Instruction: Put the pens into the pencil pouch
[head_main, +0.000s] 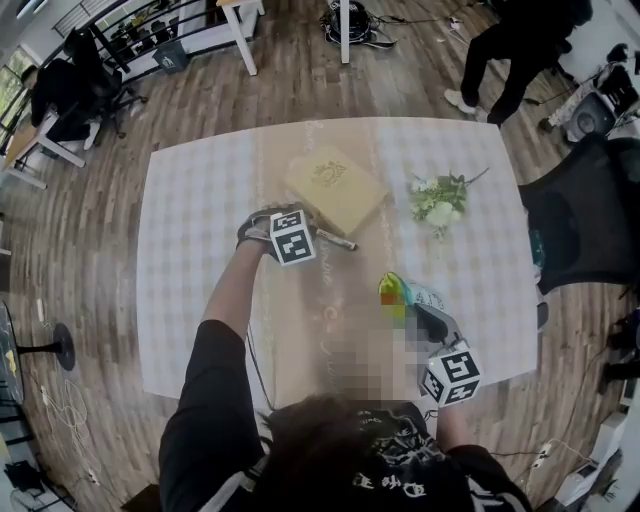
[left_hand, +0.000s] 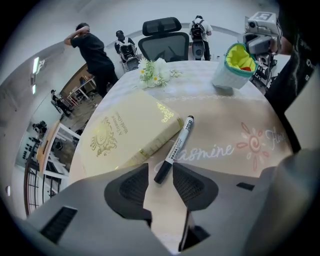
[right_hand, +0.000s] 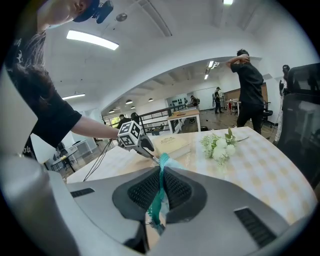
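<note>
the pen (left_hand: 175, 146) points to 1 o'clock, its near end between the unclenched jaws of the left gripper (left_hand: 160, 174), while the right gripper (right_hand: 160, 186) clenches the pouch (left_hand: 235, 70).

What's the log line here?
left gripper: jaws open, black-capped white marker pen between | right gripper: jaws shut on teal-rimmed fabric pencil pouch | pen beside cream book

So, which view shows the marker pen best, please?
The left gripper view: the marker pen lies full-length beside the book, one end between the left hand-held gripper's open jaws. The head view shows only part; the right gripper view, hardly anything.
</note>
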